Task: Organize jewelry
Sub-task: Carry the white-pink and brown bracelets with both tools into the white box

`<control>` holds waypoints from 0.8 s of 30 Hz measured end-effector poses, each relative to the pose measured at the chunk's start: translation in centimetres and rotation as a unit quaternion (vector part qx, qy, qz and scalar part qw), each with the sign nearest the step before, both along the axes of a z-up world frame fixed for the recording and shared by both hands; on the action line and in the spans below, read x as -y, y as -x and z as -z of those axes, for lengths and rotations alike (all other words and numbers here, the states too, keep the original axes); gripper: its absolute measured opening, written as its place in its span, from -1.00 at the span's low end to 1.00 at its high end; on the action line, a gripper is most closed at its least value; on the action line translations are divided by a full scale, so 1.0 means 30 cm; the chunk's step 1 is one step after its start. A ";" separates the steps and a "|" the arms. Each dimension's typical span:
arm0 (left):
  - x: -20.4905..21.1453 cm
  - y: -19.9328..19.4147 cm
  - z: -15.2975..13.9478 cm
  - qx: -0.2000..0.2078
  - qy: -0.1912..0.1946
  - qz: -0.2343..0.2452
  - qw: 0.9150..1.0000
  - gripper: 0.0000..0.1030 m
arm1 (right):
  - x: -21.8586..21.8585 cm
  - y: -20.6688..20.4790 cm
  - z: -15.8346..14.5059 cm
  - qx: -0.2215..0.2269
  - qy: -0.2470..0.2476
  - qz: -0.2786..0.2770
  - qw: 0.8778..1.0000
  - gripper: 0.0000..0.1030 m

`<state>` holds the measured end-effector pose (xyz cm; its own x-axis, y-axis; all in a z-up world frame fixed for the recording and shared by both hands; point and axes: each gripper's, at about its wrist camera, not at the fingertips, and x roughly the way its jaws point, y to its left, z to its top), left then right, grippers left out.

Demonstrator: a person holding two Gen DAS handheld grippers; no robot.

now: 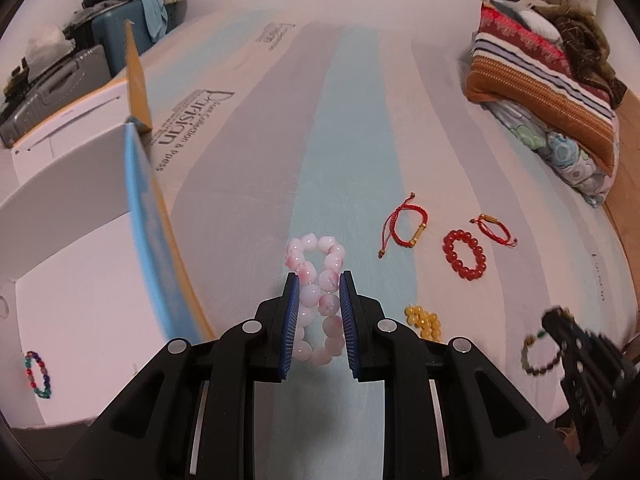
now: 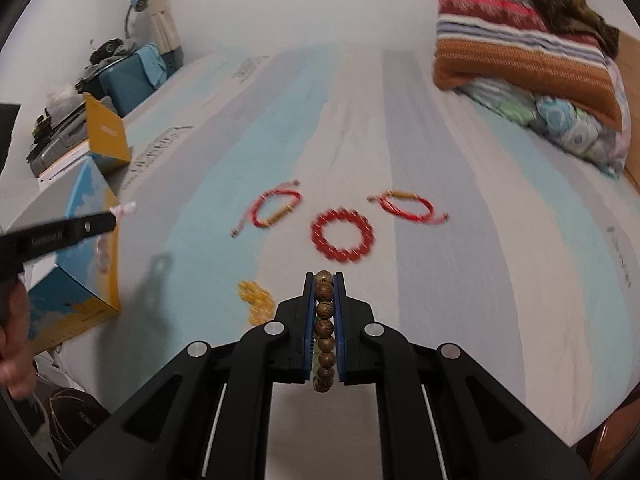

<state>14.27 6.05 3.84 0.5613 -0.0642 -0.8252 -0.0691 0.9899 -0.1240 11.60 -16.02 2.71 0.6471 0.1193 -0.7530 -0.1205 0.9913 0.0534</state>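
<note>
On the striped bed sheet (image 1: 360,128): we see the loose jewelry spread out toward the right side, with both our grippers raised above it.
Left gripper (image 1: 319,280): we have it clamped on the pink bead bracelet (image 1: 318,300), the blue pads pressing the loop from both sides so it is squeezed narrow, its far end sticking out past the fingertips.
Right gripper (image 2: 323,280): we have it pinched nearly together on the brown wooden bead bracelet (image 2: 324,332), whose beads run in a single line between the pads.
Red bead bracelet (image 2: 342,236): we see it lying flat on the sheet as an open ring, between the two cord bracelets.
Red cord bracelets: one with a gold tube (image 1: 404,226) lies left of the red bead ring, the other (image 1: 494,230) just right of it.
Yellow bead bracelet (image 2: 256,300): bunched in a small heap on the sheet, near our right gripper's left finger.
Open box (image 1: 80,280): we see it at the left edge of the bed, its white inside holding a multicoloured bead bracelet (image 1: 37,374).
Folded blankets (image 1: 544,80): stacked at the far right of the bed.
</note>
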 end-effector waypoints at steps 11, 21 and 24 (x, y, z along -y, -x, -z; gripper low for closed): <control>-0.132 0.159 -0.147 0.046 -0.002 -0.016 0.999 -0.61 | -0.237 -0.029 -0.117 0.033 0.011 -0.042 0.998 -0.86; -0.321 0.278 -0.229 0.066 -0.017 -0.061 0.996 -0.61 | -0.456 -0.046 -0.189 0.056 0.015 -0.076 0.995 -0.86; -0.383 0.307 -0.236 0.068 -0.023 -0.079 0.994 -0.61 | -0.523 -0.039 -0.207 0.063 0.015 -0.088 0.994 -0.86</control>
